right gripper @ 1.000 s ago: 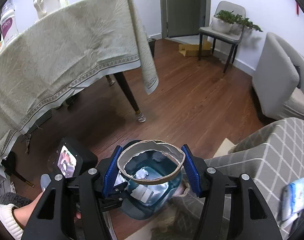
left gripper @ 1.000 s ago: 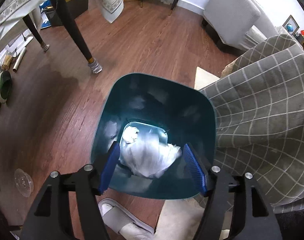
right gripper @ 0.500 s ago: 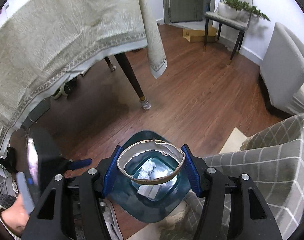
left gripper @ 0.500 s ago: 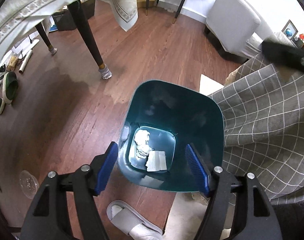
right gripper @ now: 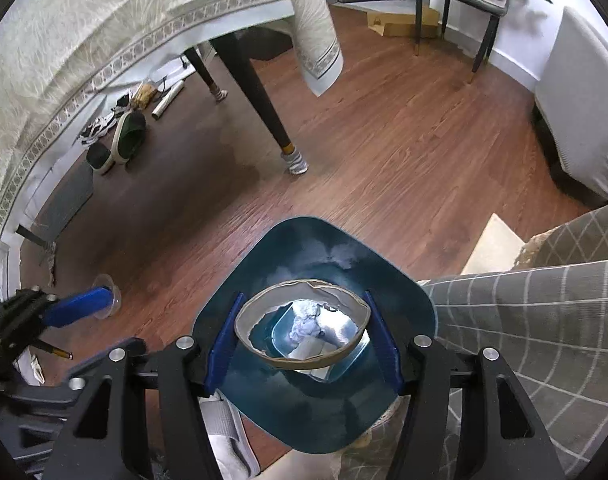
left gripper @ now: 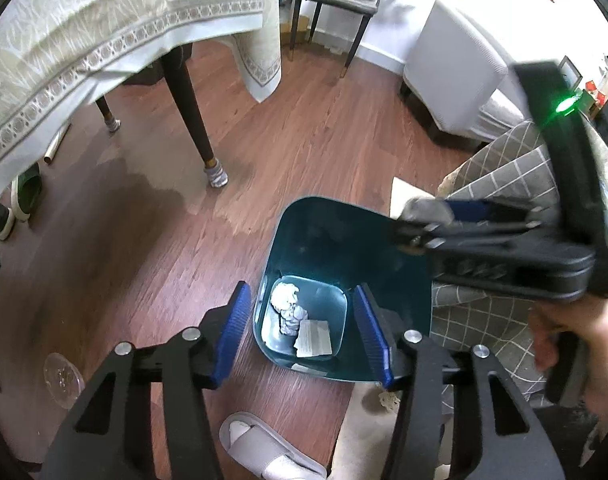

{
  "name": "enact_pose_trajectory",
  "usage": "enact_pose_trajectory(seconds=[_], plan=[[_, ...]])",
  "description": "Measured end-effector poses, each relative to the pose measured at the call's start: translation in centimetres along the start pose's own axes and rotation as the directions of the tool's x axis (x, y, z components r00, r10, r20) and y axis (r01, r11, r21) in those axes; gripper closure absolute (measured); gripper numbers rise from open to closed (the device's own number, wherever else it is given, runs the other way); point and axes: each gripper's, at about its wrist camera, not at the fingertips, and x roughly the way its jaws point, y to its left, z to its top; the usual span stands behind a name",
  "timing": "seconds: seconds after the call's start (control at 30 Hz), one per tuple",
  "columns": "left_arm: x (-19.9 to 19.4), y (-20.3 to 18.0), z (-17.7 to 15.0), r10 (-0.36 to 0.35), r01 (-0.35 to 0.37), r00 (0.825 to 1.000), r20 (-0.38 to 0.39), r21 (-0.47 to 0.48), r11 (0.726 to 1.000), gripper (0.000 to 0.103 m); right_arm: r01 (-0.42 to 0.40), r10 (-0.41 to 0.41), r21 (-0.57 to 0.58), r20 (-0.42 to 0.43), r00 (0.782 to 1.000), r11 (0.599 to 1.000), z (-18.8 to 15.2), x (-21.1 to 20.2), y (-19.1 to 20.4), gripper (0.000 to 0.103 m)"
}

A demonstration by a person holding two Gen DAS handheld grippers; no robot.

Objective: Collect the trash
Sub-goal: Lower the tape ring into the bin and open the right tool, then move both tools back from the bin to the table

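A teal bin (left gripper: 336,248) stands on the wood floor with a crumpled white wad (left gripper: 286,306) and a flat paper slip (left gripper: 314,332) at its bottom. My left gripper (left gripper: 302,334) hangs above the bin's near rim. Its jaws are closing with nothing between them. My right gripper (right gripper: 302,330) is shut on a squashed cardboard ring (right gripper: 264,344) directly over the bin (right gripper: 264,264). In the left wrist view the right gripper (left gripper: 444,220) reaches in from the right, held by a hand (left gripper: 576,340). A blue left finger (right gripper: 76,308) shows at the left edge of the right wrist view.
A table with a cream cloth (left gripper: 104,40) and a sock-footed leg (left gripper: 216,176) stands beyond the bin. A grey checked cover (right gripper: 544,320) borders the bin's right side. A clear plastic lid (left gripper: 62,374) and a white slipper (left gripper: 264,448) lie on the floor nearby.
The white wad that sat between my left fingers now lies at the bin's bottom. The left gripper has risen and its jaws have narrowed. The right gripper came down over the bin with the ring.
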Motion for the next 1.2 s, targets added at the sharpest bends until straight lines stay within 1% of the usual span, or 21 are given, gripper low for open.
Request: enact_pose_trajectory(seconds=[0.13,0.17,0.33,0.43,0.57,0.67,0.73,0.77,0.8,1.03,1.2], plan=[[-1.7,-0.3,0.3,-0.012,0.011,0.999,0.032,0.017,1.000,0.051,-0.007,0.008,0.003,-0.040,0.999,1.000,-0.8,2.0,0.1,0.042],[-2.2,-0.4,0.4,-0.018,0.017,0.999,0.041,0.021,1.000,0.054,-0.006,0.006,0.001,-0.051,0.999,1.000,-1.0,2.6,0.2,0.042],[-4.1,-1.0,0.9,-0.039,0.036,0.996,0.075,0.040,0.999,0.059,0.006,-0.008,-0.016,-0.114,0.993,1.000,-2.0,5.0,0.2,0.042],[-4.9,-1.6,1.0,-0.041,0.037,0.996,0.085,0.055,0.998,0.060,0.016,-0.019,-0.020,-0.164,0.986,1.000,-3.0,6.7,-0.2,0.042],[-5.7,-2.2,1.2,-0.038,0.032,0.994,0.101,0.063,0.998,0.060,0.022,-0.027,-0.024,-0.211,0.977,0.999,-4.3,8.2,-0.8,0.041],[-6.5,-2.4,1.6,-0.040,0.032,0.992,0.123,0.066,0.997,0.060,0.020,-0.025,-0.026,-0.249,0.968,0.999,-5.1,9.0,-1.2,0.041],[-7.2,-2.5,1.8,-0.036,0.027,0.990,0.138,0.068,0.997,0.060,0.023,-0.030,-0.033,-0.260,0.965,0.999,-5.4,9.2,-1.5,0.038],[-7.4,-2.5,1.9,-0.038,0.029,0.989,0.142,0.067,0.997,0.060,0.022,-0.029,-0.032,-0.263,0.964,0.999,-5.5,9.1,-1.6,0.034],[-7.7,-2.7,2.1,-0.042,0.033,0.988,0.150,0.067,0.997,0.060,0.022,-0.029,-0.030,-0.262,0.965,0.999,-5.6,9.1,-1.7,0.033],[-9.3,-3.8,2.8,-0.051,0.035,0.981,0.187,0.083,0.996,0.059,0.006,-0.012,-0.029,-0.230,0.973,1.000,-5.3,7.7,-2.0,0.032],[-10.6,-5.0,3.3,-0.050,0.025,0.971,0.232,0.112,0.993,0.055,-0.015,0.007,-0.052,-0.157,0.988,0.999,-4.5,4.5,-1.7,0.032]])
